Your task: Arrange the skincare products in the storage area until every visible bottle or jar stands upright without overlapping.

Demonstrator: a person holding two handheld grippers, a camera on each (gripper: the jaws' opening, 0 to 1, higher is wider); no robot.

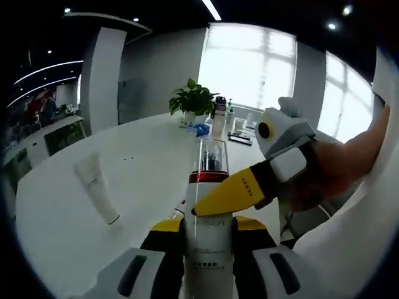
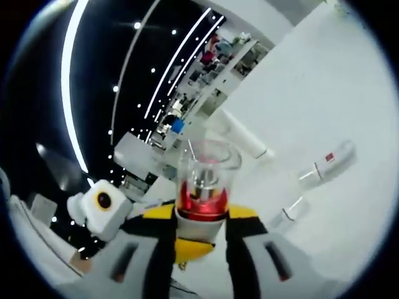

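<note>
A white bottle (image 1: 209, 243) with a red band and a clear cap stands upright between the yellow-tipped jaws of my left gripper (image 1: 209, 232), which is shut on its body. My right gripper (image 1: 215, 198) comes in from the right, one yellow finger (image 1: 234, 187) lying across the bottle just under the red band. In the right gripper view the same bottle (image 2: 201, 208) sits between the jaws of my right gripper (image 2: 201, 219), shut on its neck, with the left gripper (image 2: 187, 252) below it. A white tube (image 1: 96, 187) lies flat on the white table (image 1: 143, 168).
Two small bottles (image 2: 327, 162) (image 2: 293, 213) and a tube (image 2: 244, 138) lie flat on the table beyond the held bottle. A potted plant (image 1: 193, 99) and several small items (image 1: 221, 121) stand at the table's far end. A person's hand (image 1: 340, 171) holds the right gripper.
</note>
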